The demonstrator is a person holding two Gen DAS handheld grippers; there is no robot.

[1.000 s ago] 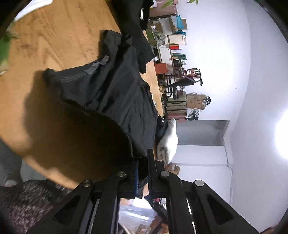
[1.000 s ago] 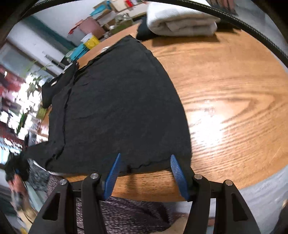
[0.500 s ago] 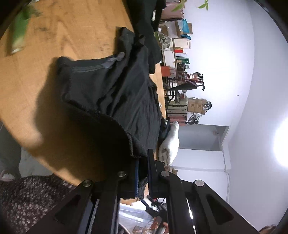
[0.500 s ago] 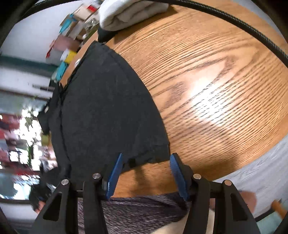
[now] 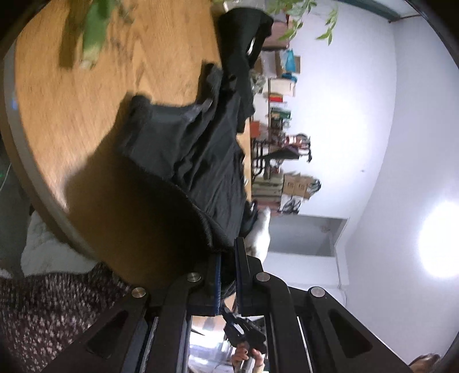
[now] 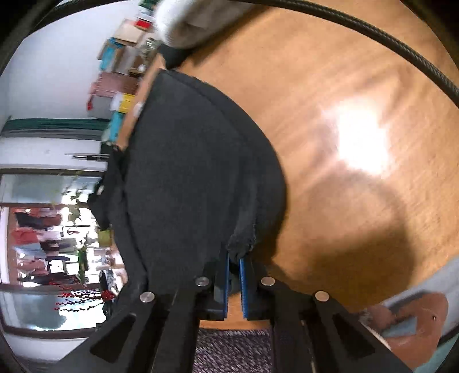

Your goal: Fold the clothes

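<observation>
The black garment (image 6: pixel 183 178) lies spread on the round wooden table (image 6: pixel 358 200), its near hem lifted. The right gripper (image 6: pixel 234 258) pinches one corner, the left gripper (image 5: pixel 228 258) the other. A folded white towel (image 6: pixel 189 23) sits at twelve o'clock.

The left gripper (image 5: pixel 228 258) sits at the lower centre of the left wrist frame, its two fingers (image 5: pixel 239 252) drawn close together and clamped on a fold of the black garment (image 5: pixel 206 160), which rises from them toward the middle of the frame. The gripper is rolled onto its side, so the bench (image 5: pixel 86 100) fills the upper left of the frame.

The right gripper (image 6: pixel 234 259) sits at the lower centre of the right wrist frame, its blue-lined fingers (image 6: pixel 243 269) nearly together and pinching a bunched edge of the same garment. It is rolled as well. A bare hand (image 6: pixel 413 315) shows at the lower right of that frame.
</observation>
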